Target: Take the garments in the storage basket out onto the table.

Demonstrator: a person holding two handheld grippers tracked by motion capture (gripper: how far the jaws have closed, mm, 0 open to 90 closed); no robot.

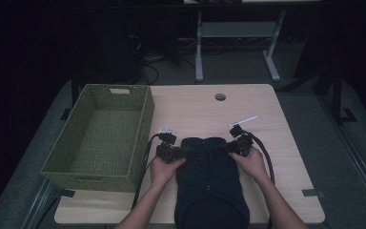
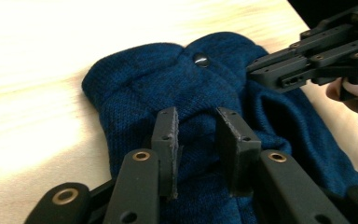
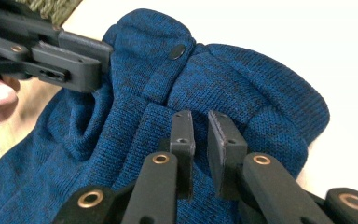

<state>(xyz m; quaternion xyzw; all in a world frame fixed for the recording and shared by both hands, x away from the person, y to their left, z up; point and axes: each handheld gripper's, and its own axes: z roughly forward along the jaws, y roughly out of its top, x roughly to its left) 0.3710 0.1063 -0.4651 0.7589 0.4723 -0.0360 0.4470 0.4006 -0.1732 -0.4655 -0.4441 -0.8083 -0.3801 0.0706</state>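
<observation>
A dark blue knit garment [image 1: 209, 183] lies flat on the wooden table [image 1: 190, 107], its top end pointing away from the person. A small dark snap [image 2: 200, 59] sits near that top edge. My left gripper [image 1: 187, 151] is at the garment's upper left corner. In the left gripper view a fold of the knit [image 2: 135, 84] bunches up between its jaws [image 2: 198, 126]. My right gripper [image 1: 224, 148] holds the upper right corner. In the right gripper view its jaws [image 3: 200, 123] stand close together on a ridge of the fabric [image 3: 242, 79].
A green woven basket [image 1: 145, 119] with nothing in it stands at the table's left, close to the left hand. A round cable hole [image 1: 220, 97] sits near the far edge. Two small white tags [image 1: 243, 120] lie beyond the grippers. Table legs [image 1: 199, 47] stand on the floor behind.
</observation>
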